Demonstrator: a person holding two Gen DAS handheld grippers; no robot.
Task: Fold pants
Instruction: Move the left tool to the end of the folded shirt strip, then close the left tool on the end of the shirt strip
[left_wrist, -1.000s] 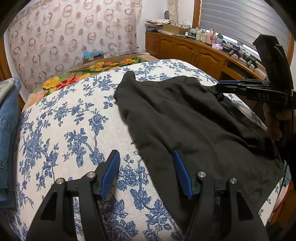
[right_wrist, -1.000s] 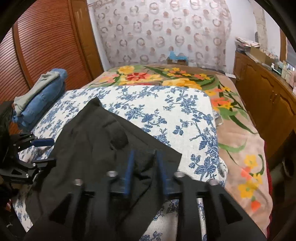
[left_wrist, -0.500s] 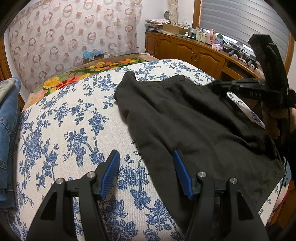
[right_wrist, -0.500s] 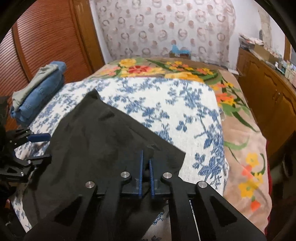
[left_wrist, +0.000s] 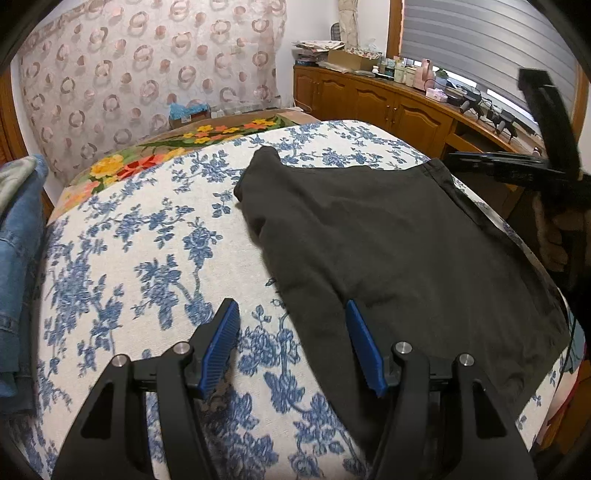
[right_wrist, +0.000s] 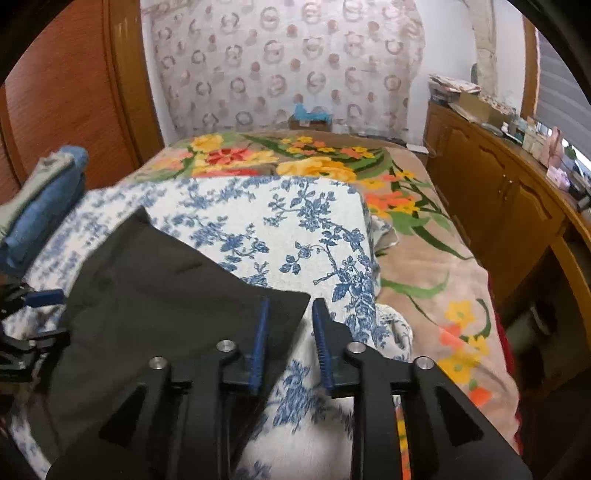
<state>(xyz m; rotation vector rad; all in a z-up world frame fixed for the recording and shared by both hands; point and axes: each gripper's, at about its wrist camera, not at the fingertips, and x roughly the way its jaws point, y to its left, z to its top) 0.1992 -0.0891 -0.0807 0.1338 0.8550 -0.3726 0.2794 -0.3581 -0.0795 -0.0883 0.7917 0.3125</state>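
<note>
Pants of black soft cloth, spread flat on white bedspread with blue flowers, filling the lower right of the left wrist view and the lower left of the right wrist view. Left gripper poised low over the near edge of the cloth, jaws wide apart, nothing pinched. Right gripper at the opposite side, jaws just parted, pointed corner of the pants lying loose between the pads, not pressed. Biggest risk, probably: closing too deep and pinching bedspread along with cloth, so dragging the cover up with the fold. Next: catching only a top layer, leaving the lower one behind and the fold lopsided. Smaller: lifting one side alone while the other stays unheld, skewing the edges. Smallest: missing that thin corner altogether on closing.
</note>
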